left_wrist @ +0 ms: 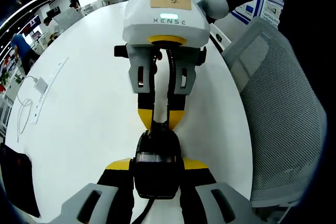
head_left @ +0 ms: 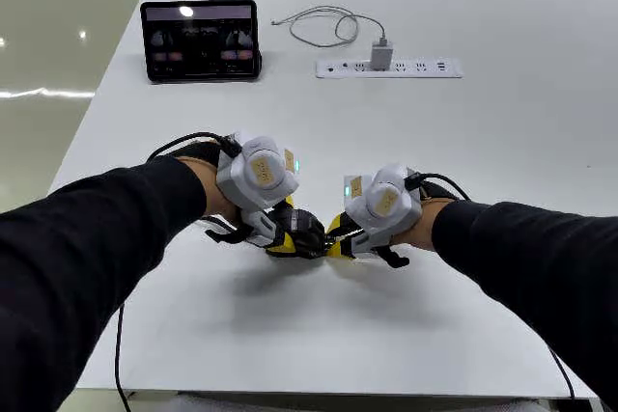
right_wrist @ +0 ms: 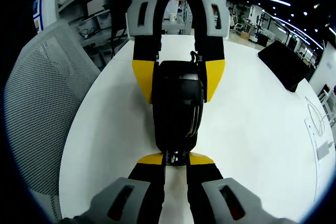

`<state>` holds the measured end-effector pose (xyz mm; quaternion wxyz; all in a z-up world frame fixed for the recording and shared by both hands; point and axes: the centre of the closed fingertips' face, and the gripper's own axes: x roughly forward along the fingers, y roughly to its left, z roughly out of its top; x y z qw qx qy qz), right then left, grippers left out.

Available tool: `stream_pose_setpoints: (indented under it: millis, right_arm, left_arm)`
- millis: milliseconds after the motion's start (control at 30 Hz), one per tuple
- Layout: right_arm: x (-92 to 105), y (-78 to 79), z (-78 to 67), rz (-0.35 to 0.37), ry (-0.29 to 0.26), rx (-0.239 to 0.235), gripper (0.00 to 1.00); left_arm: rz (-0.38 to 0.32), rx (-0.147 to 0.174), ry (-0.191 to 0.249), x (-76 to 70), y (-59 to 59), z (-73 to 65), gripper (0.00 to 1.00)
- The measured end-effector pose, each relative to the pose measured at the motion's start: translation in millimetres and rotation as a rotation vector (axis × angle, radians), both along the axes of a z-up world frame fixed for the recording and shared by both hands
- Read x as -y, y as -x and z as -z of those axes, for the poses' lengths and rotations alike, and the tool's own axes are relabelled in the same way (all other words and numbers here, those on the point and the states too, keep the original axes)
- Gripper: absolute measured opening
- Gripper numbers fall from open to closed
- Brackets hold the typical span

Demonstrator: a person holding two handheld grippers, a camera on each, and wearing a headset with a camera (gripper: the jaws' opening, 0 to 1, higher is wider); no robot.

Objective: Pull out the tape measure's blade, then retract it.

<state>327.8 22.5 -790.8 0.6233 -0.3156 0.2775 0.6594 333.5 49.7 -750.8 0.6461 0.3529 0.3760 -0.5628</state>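
Clamping the tape (right_wrist: 176, 103) by its black case, the left claw (left_wrist: 156, 165) is holding it low over the table (head_left: 386, 315), jaws parted just the case's width. Nose to nose with it, the right claw (left_wrist: 160, 120) is closing nearly shut, seemingly pinching the blade tip (right_wrist: 176, 155). Hardly any blade is showing, so the pull looks barely begun and the retraction is waiting.
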Motion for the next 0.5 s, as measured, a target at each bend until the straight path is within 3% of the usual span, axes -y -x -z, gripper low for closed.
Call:
stream_pose_setpoints:
  millis: [33,233,500]
  right_arm:
    - [0.7,0.1,0.0,0.022,-0.004,-0.022,0.1]
    - [1.4,-1.7,0.0,0.035,-0.005,-0.028,0.09]
    - [3.3,-1.5,0.6,0.022,0.0,-0.014,0.09]
  left_arm:
    - [-0.001,0.0,-0.001,-0.1,-0.1,0.0,0.29]
    - [-0.024,0.0,-0.004,-0.8,-0.2,-0.2,0.29]
    - [-0.029,-0.001,-0.003,-1.2,-0.6,0.2,0.29]
